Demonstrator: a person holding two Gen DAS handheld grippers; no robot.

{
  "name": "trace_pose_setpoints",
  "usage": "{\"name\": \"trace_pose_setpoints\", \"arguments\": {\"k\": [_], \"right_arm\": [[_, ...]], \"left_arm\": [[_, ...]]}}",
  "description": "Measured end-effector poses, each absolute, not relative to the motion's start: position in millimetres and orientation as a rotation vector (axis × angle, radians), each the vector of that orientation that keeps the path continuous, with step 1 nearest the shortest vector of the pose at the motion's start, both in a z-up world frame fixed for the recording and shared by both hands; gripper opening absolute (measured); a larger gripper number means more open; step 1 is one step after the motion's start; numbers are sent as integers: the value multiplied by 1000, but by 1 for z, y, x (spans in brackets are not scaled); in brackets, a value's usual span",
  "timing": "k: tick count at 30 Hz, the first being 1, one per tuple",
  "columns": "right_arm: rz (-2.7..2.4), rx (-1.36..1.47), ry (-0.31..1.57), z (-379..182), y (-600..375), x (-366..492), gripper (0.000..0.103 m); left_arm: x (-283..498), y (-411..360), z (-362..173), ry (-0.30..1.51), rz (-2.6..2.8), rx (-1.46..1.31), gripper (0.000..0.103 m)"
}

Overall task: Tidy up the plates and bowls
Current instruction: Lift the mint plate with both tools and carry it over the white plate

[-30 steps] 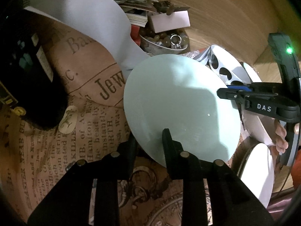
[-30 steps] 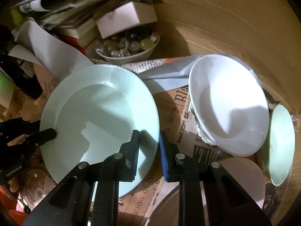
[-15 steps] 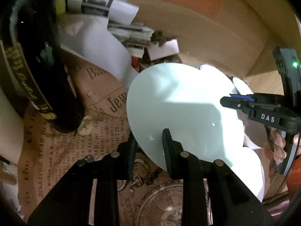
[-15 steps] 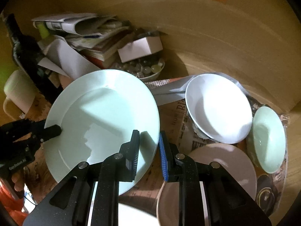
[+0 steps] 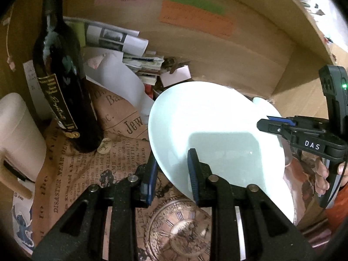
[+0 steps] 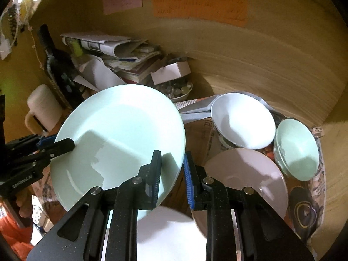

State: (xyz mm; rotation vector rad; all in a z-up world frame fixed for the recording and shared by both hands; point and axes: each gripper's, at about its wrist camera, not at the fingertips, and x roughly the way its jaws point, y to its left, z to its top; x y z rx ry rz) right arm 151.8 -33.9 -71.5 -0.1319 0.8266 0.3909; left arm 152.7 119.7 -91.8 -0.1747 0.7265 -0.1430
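Pale green plate [image 6: 117,134] is off the surface, tilted, held at opposite rim edges by both tools: left gripper [image 5: 171,171] has its jaws closed across the near-left rim, right gripper [image 6: 173,174] pinches the rim nearest the other dishes, one finger over the face and one beneath. Below and right of it in the right wrist view: a pinkish plate [image 6: 250,174], a white plate [image 6: 169,232] at the bottom edge, a white bowl [image 6: 242,119] and a green bowl [image 6: 296,148]. Risks, as I judge them: both grips are thin rim pinches on glazed ware, so uneven pull between the hands could let the rim slide out and drop the plate onto the dishes below. A swing left could clip the dark bottle [image 5: 63,91], which stands near the plate's far-left edge. Lowering it while tilted could strike an edge and chip.
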Motion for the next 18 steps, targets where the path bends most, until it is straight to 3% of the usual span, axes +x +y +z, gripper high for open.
{"name": "trace_pose_setpoints", "arguments": {"k": [18], "right_arm": [[385,-96,744,-60,-64,85,19]], "left_arm": [[92,92,-76,670,-163,-122,27]]}}
